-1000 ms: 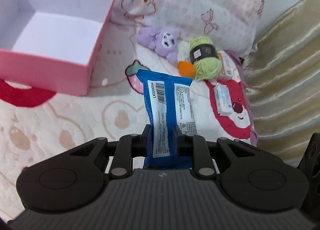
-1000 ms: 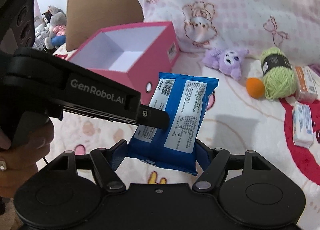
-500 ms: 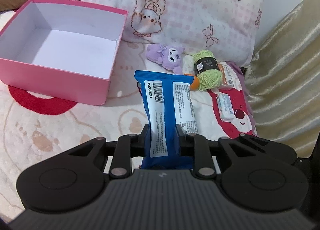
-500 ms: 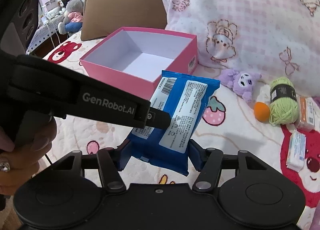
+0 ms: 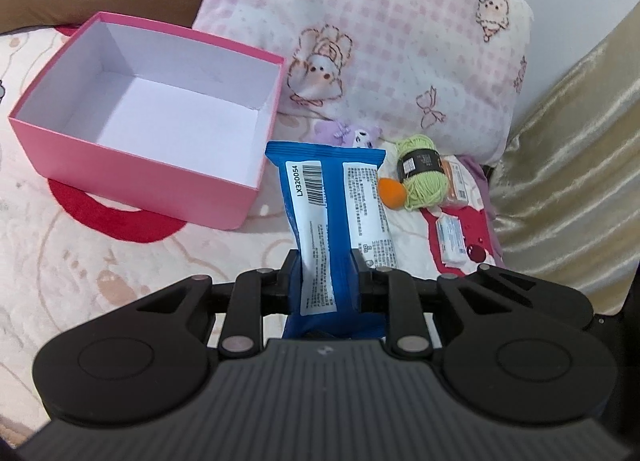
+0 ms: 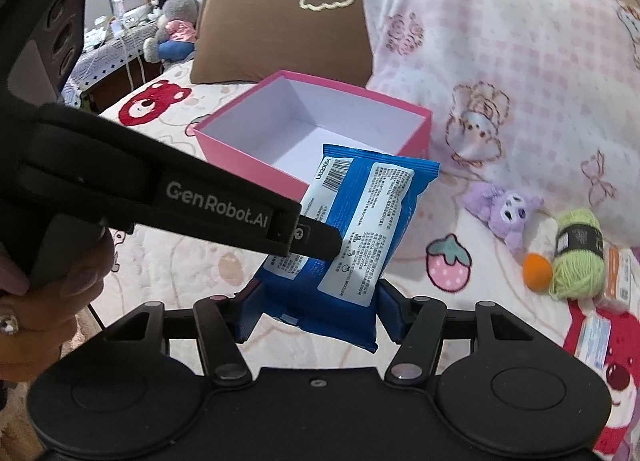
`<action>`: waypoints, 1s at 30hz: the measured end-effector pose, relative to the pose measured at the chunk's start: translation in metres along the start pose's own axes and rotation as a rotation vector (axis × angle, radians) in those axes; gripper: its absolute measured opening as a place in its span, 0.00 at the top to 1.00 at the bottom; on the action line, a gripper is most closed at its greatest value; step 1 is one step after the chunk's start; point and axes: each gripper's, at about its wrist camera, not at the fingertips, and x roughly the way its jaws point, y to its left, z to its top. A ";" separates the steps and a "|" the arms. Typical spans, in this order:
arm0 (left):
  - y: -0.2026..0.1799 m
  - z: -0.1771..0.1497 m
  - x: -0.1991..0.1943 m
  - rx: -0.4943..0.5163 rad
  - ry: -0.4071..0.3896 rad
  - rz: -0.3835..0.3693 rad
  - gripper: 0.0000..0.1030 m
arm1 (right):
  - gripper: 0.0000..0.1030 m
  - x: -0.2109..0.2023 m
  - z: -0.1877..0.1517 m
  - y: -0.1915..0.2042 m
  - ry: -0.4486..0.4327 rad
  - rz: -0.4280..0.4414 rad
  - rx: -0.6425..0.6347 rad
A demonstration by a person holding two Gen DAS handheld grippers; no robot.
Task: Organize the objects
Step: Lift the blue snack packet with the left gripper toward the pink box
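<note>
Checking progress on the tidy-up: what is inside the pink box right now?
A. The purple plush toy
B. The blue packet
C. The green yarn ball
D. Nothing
D: the pink box shows only its bare white floor and walls; every listed item sits outside it.

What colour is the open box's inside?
White inside the pink cardboard box; clearest in the left wrist view.

Packet (image 5: 332, 221): blue w/ white label panels, black barcode. Box (image 5: 132, 177): pink outside, white inside. Pillow (image 5: 400, 41): white w/ pink checks & cartoon prints. Cushion (image 6: 272, 29): brown w/ white cloud. Yarn (image 5: 424, 177): lime green, black band. Ball (image 5: 392, 191): orange. Plush (image 6: 504, 217): purple, white face. Bedspread (image 5: 100, 261): cream w/ red, pink motifs. Grippers (image 5: 326, 281) black.
</note>
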 end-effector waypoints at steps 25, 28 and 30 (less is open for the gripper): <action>0.052 0.066 -0.018 0.009 0.015 0.075 0.80 | 0.43 0.041 0.063 0.008 -0.051 0.147 0.143; 0.061 0.081 -0.010 -0.009 0.022 0.058 0.80 | 0.43 0.050 0.077 0.004 -0.038 0.136 0.141; 0.064 0.089 -0.003 -0.012 0.020 0.056 0.80 | 0.43 0.058 0.085 0.003 -0.037 0.117 0.130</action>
